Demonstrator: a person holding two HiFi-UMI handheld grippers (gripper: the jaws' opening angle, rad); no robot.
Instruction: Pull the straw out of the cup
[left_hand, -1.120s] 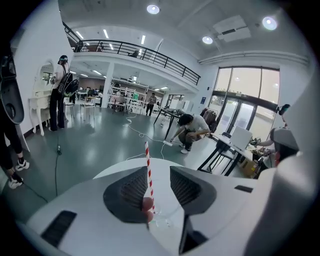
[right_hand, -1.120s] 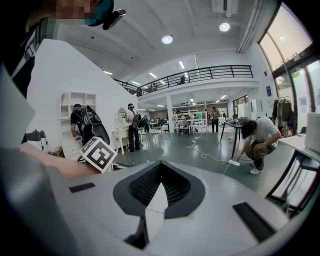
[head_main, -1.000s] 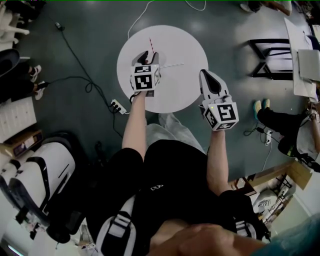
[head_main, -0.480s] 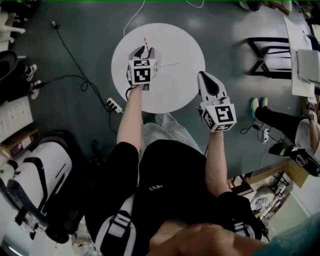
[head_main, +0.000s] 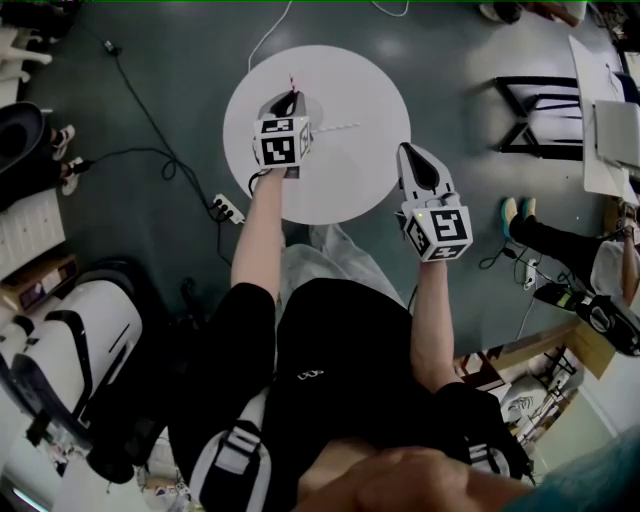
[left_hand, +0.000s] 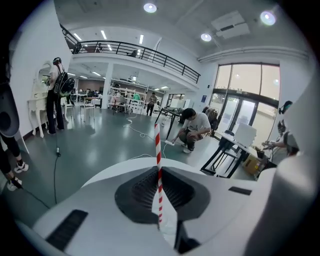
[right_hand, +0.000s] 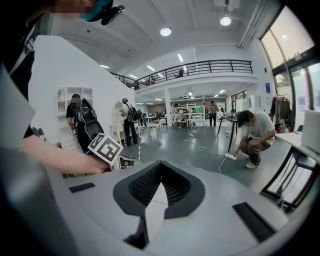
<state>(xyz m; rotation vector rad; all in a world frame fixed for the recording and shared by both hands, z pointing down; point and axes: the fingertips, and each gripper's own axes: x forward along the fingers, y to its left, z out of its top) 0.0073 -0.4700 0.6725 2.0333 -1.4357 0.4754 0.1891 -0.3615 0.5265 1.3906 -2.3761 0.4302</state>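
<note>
Progress check: barely started, I'd say. Head view first: the left hand-held gripper (head_main: 287, 100) sits over the far half of the round white surface (head_main: 365, 90), a bit left of its centre. Only the red-and-white tip of the straw (head_main: 292, 80) pokes out past it, above that same part of the surface. The cup I can't make out anywhere. I'm guessing it's hidden under that gripper, so no telling whether the straw has come up at all. A thin white stick (head_main: 340, 128) lies flat near the middle of the surface, apart from everything else. The right hand-held gripper (head_main: 417, 158) hangs over the surface's near-right edge, not involved.

Left gripper view: the jaws are closing and the straw (left_hand: 158, 150) runs straight up between them. The ribbed pads look to be pinching it low down, so it's grasping the straw. The straw is thin, straight, upright and candy-striped, and I'd guess it would crush or slip if squeezed wrong.

Right gripper view: that one is clenched on nothing, tips meeting. So the grip is on, and as far as I can judge the actual pull up and clear of the cup is all left to do.
</note>
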